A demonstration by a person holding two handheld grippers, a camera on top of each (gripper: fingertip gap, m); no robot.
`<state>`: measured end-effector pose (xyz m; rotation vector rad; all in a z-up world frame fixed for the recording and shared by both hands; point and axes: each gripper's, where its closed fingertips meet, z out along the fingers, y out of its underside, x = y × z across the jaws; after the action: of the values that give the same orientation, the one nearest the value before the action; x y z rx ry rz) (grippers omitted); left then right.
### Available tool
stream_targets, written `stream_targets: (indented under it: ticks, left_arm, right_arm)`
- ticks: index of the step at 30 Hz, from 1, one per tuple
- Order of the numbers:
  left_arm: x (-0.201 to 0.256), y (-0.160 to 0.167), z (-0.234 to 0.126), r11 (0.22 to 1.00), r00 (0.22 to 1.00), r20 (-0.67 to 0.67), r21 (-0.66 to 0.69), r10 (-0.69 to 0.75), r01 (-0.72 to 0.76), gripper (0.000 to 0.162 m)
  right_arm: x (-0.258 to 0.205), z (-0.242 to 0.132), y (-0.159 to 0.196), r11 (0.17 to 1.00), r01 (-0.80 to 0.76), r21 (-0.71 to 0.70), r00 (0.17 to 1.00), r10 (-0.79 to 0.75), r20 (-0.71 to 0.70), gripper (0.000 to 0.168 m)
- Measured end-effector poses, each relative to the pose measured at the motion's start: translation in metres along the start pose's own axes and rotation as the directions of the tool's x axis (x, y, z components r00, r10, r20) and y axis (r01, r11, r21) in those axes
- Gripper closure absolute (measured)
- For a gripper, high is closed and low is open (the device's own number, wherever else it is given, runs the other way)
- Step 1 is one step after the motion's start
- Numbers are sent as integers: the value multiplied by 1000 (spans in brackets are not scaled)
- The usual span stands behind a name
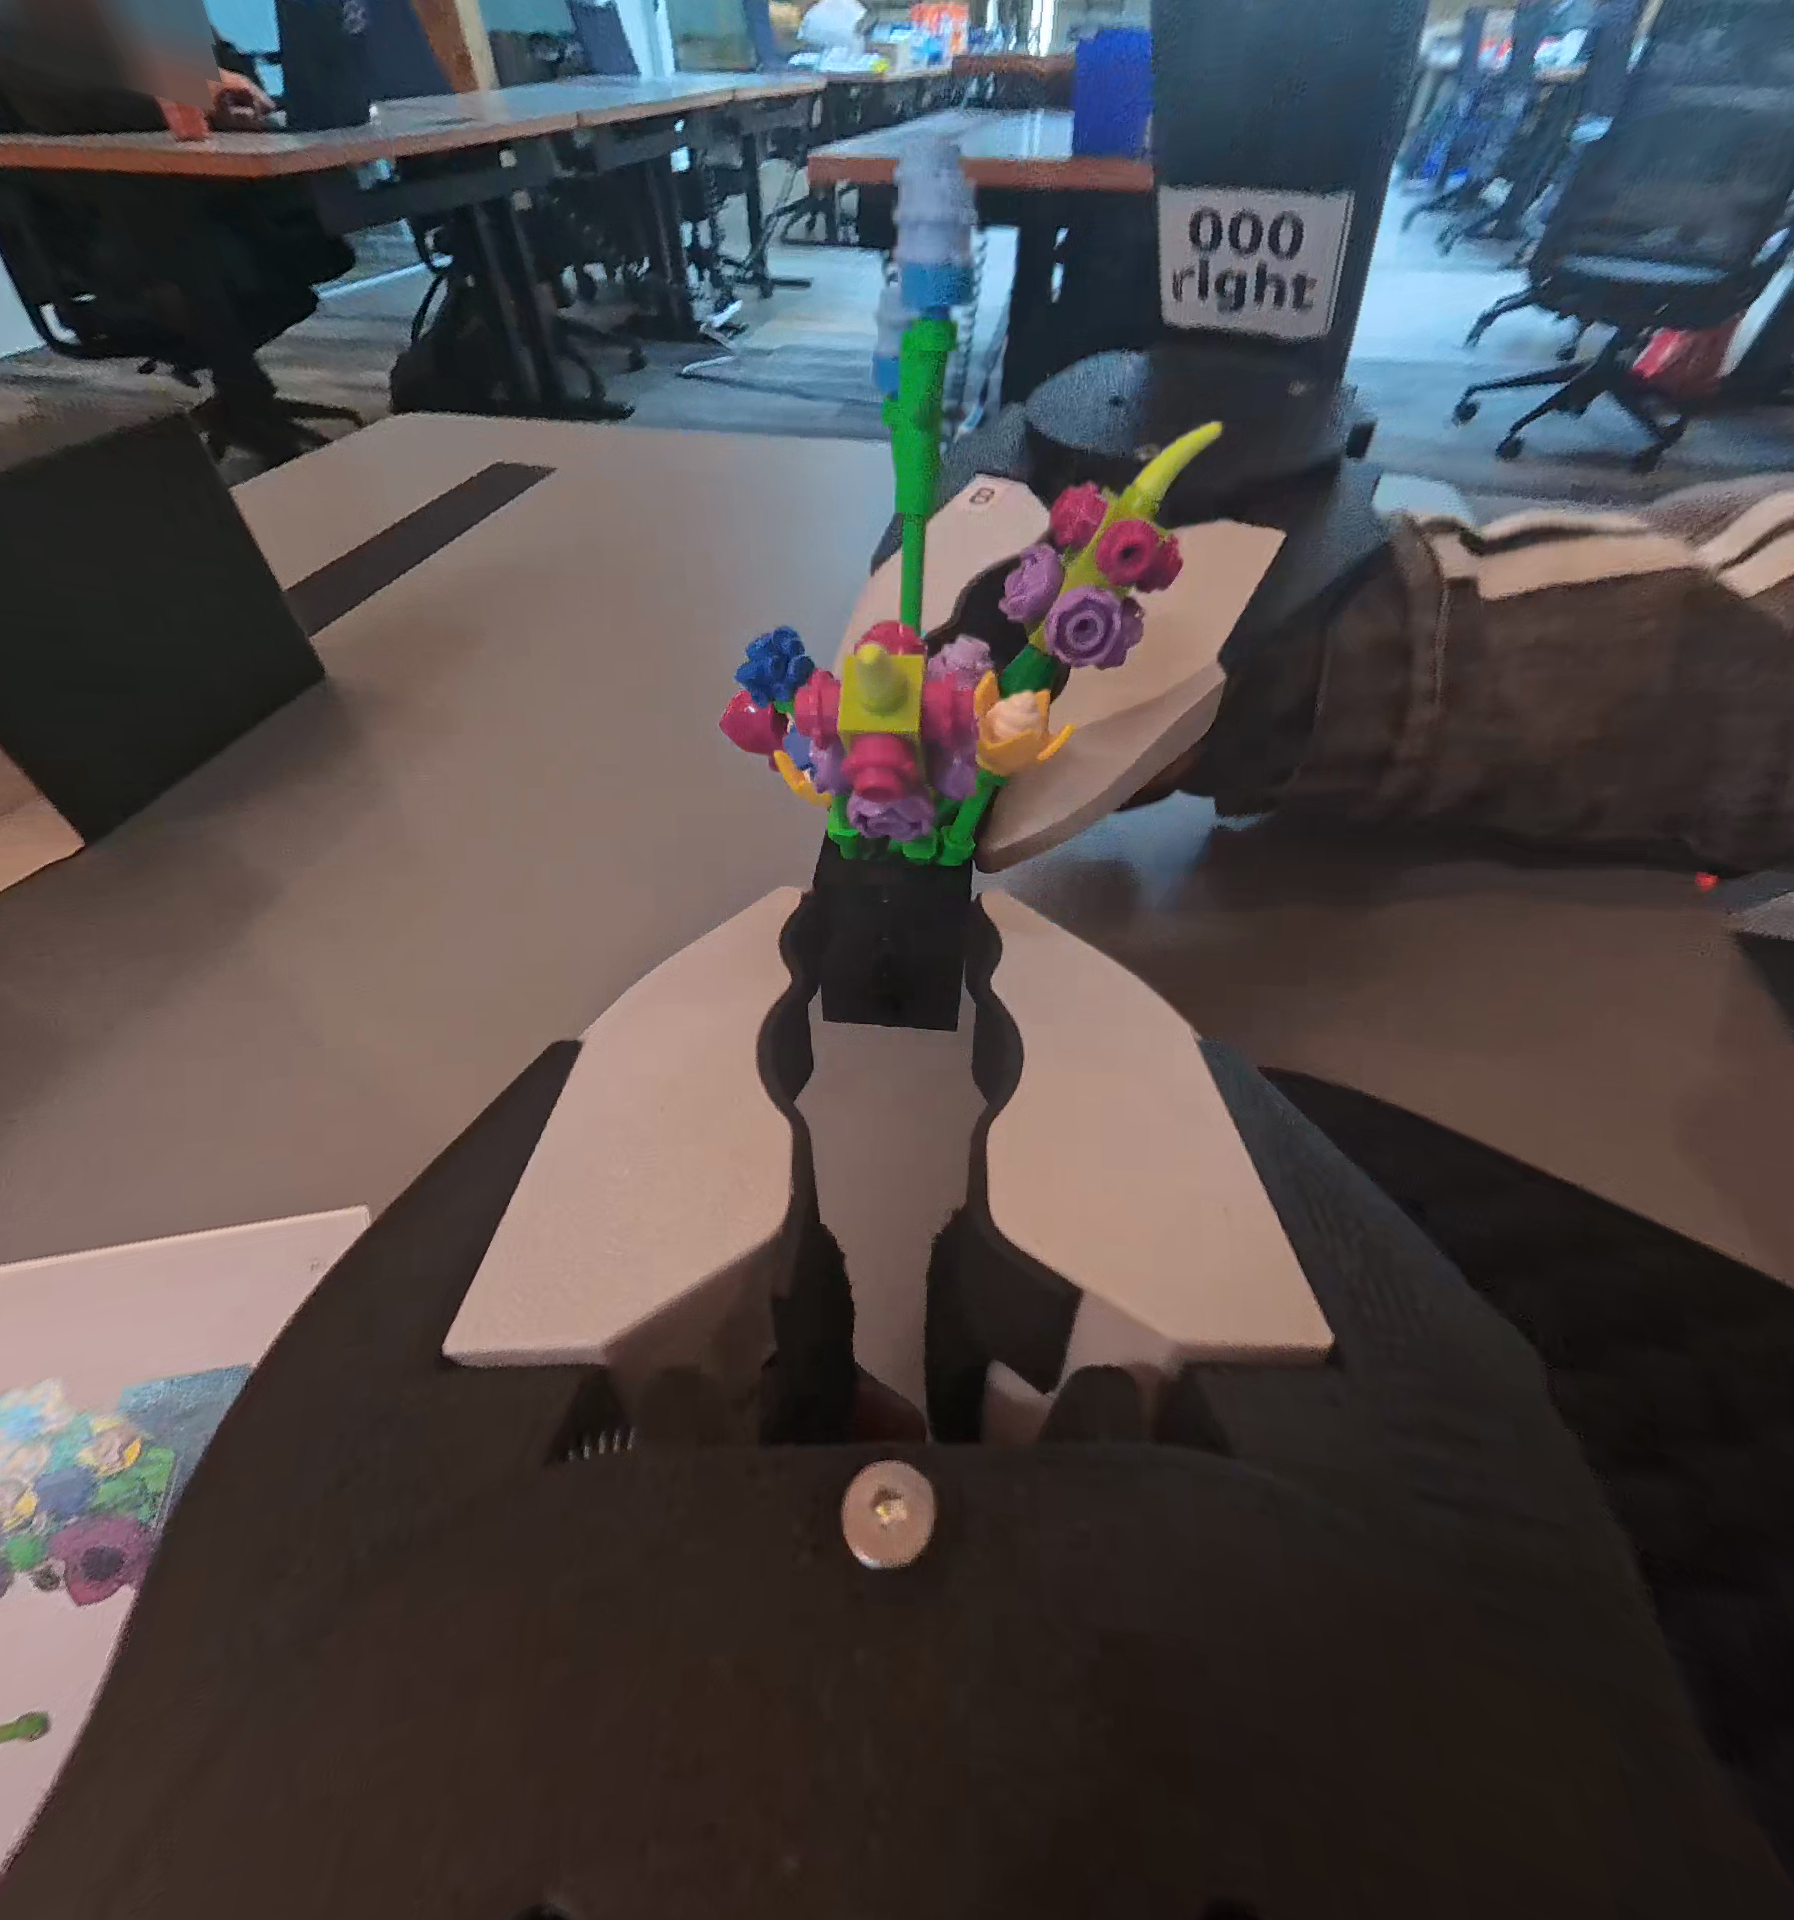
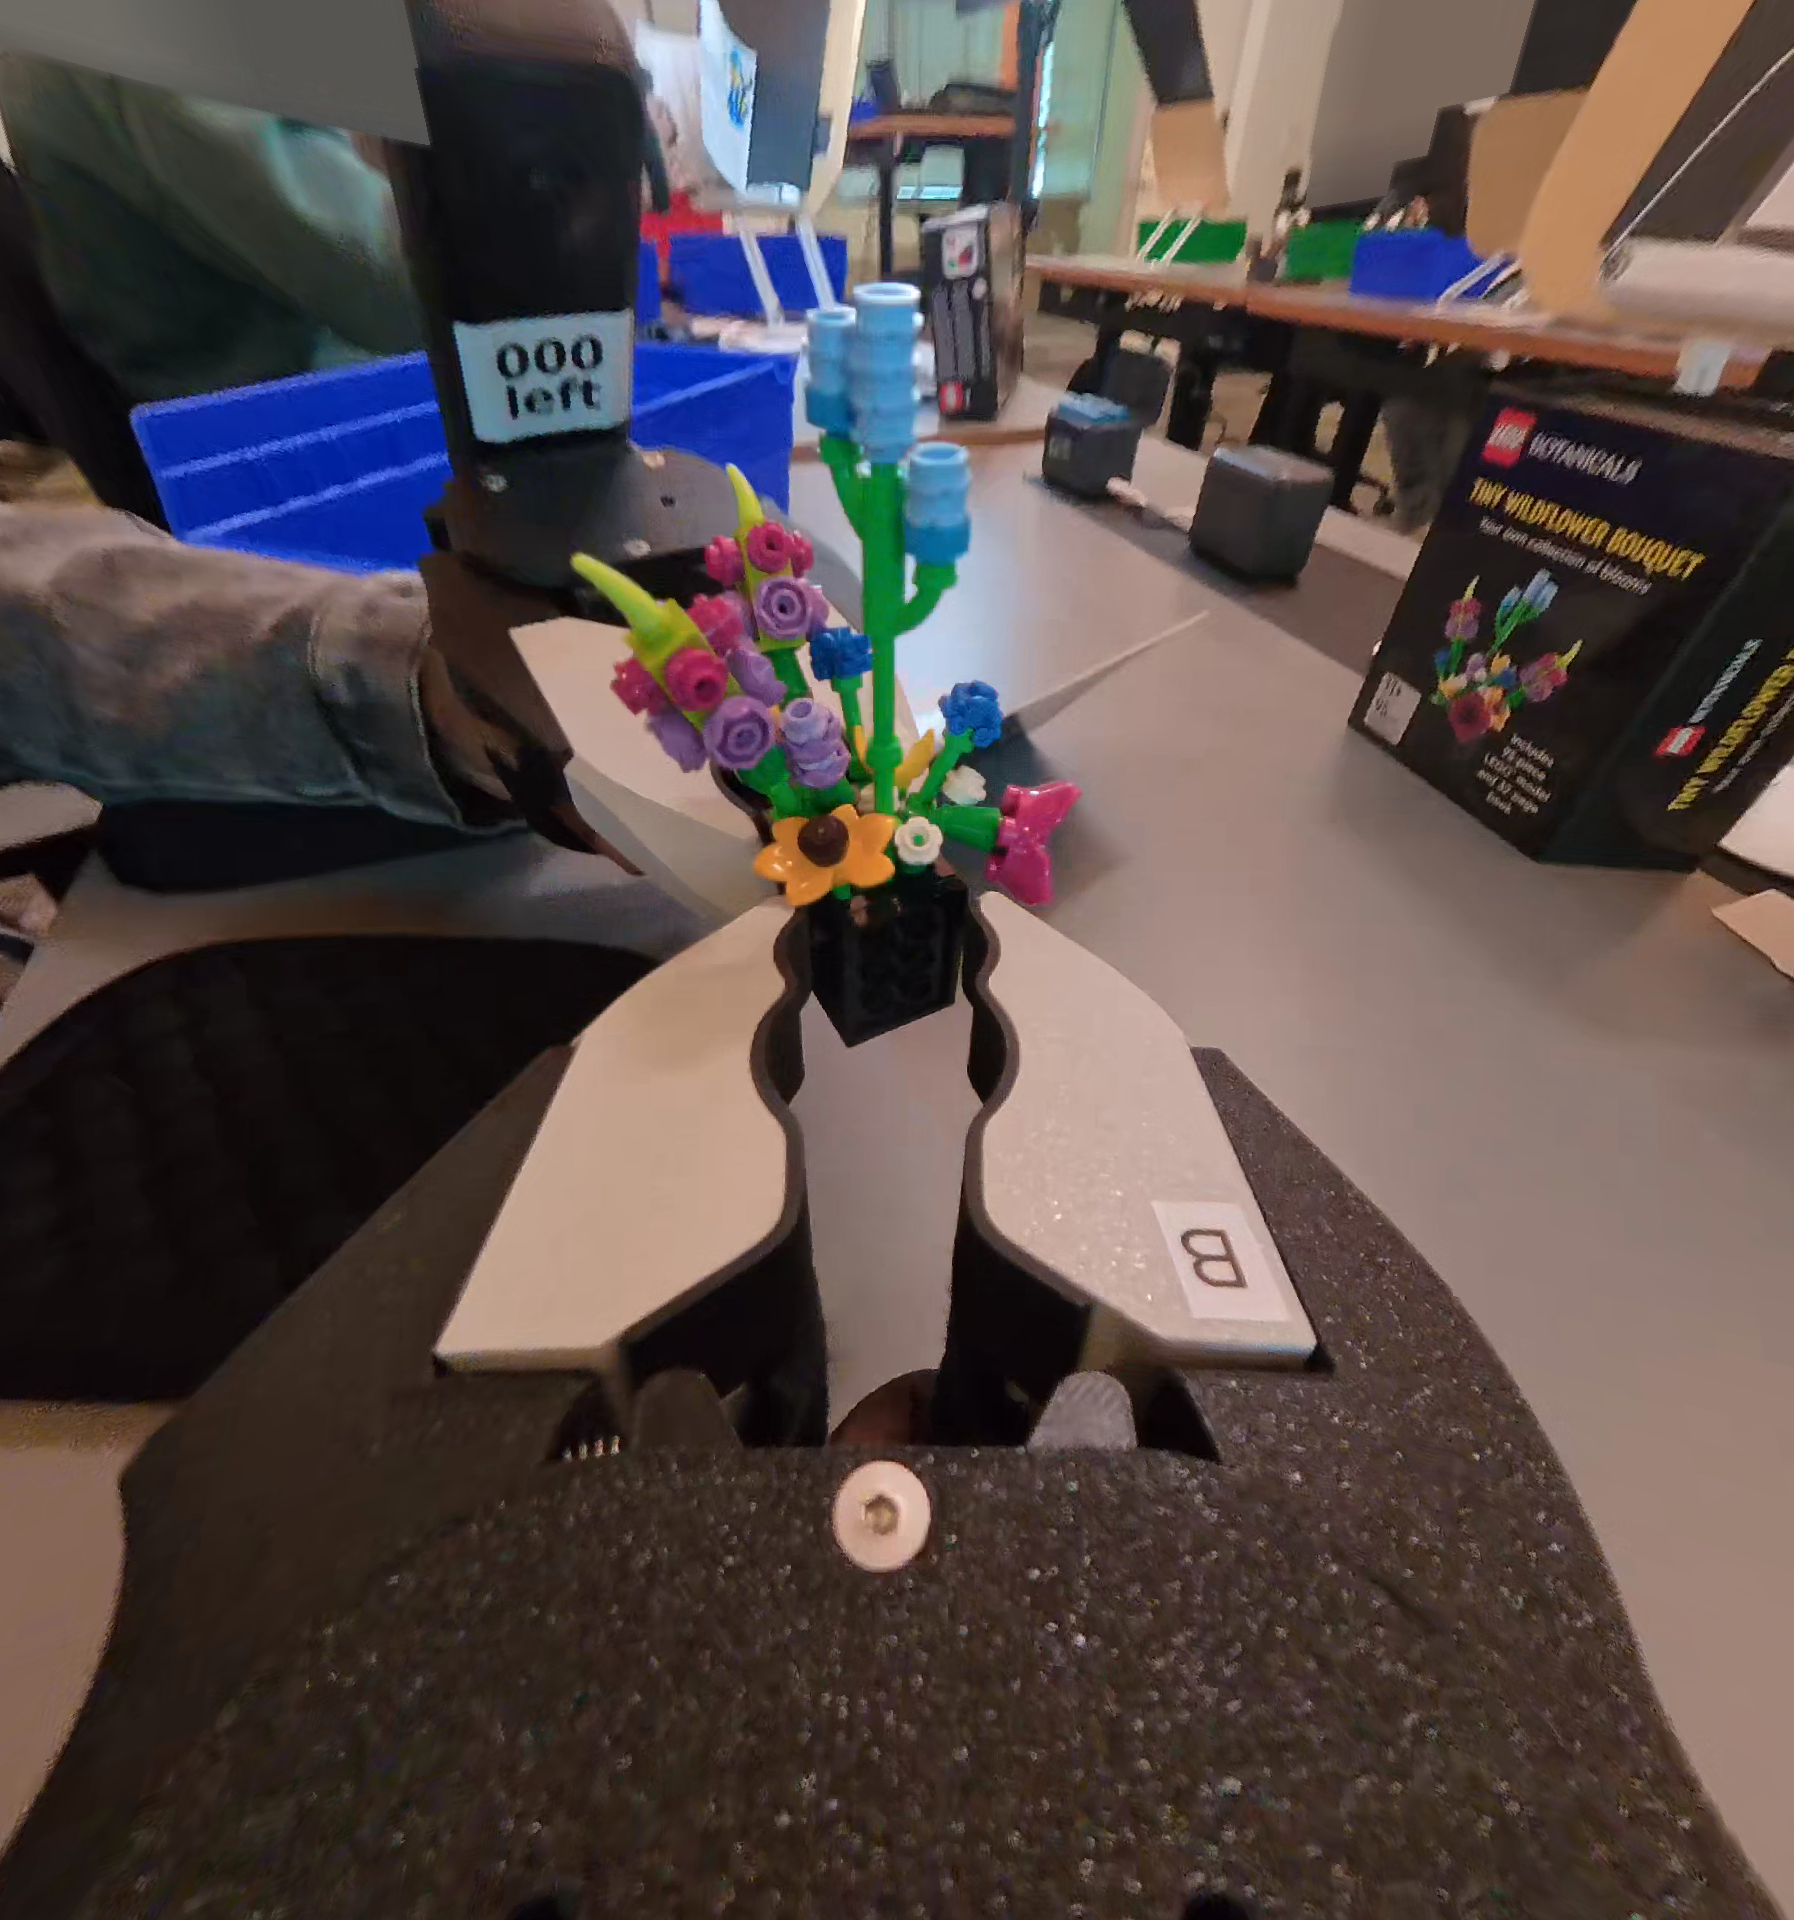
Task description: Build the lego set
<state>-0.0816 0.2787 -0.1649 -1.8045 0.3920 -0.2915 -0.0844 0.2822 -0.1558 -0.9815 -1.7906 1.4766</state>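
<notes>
A lego flower bouquet (image 1: 882,727) stands in a black brick base (image 1: 888,956). It has a tall green stem with light blue flowers (image 2: 888,364), purple and magenta blooms, and a yellow flower (image 2: 825,847). My left gripper (image 1: 888,909) is shut on the black base. My right gripper (image 2: 882,920) is shut on the same base (image 2: 888,971) from the opposite side. The right gripper's fingers (image 1: 1132,707) show behind the bouquet in the left wrist view. The left gripper's fingers (image 2: 644,800) show behind it in the right wrist view. The bouquet is held just above the grey table (image 1: 457,831).
The lego set's black box (image 2: 1599,623) stands at the right. A blue bin (image 2: 301,457) is behind the left arm. An instruction booklet (image 1: 93,1403) lies near the left. A dark box (image 1: 93,603) sits far left. A person's sleeve (image 1: 1547,675) reaches in from the right. Less than 4 cm separates the two grippers' tips.
</notes>
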Motion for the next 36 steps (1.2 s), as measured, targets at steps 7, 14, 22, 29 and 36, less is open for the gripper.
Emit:
stream_targets:
  ticks: [7, 14, 22, 29, 36]
  left_arm:
    - [-13, 28, 9, 992, 999, 38, -125, -23, 28, 135]
    - [-29, 39, 15, 975, 993, 98, -207, -59, 78, 135]
    - [-59, 51, 16, 954, 983, 178, -282, -55, 104, 134]
    - [-97, 57, 6, 946, 964, 260, -293, -60, 138, 134]
    - [-131, 65, -7, 932, 948, 309, -315, -75, 177, 135]
  right_arm:
    - [13, 10, 31, 985, 19, -174, 992, 3, 124, 142]
    - [29, 17, 40, 974, 39, -222, 982, 4, 190, 142]
    - [55, 36, 49, 954, 66, -292, 974, 3, 227, 142]
    - [80, 66, 48, 942, 83, -325, 965, 5, 262, 142]
    - [102, 97, 46, 931, 112, -346, 962, -14, 274, 142]
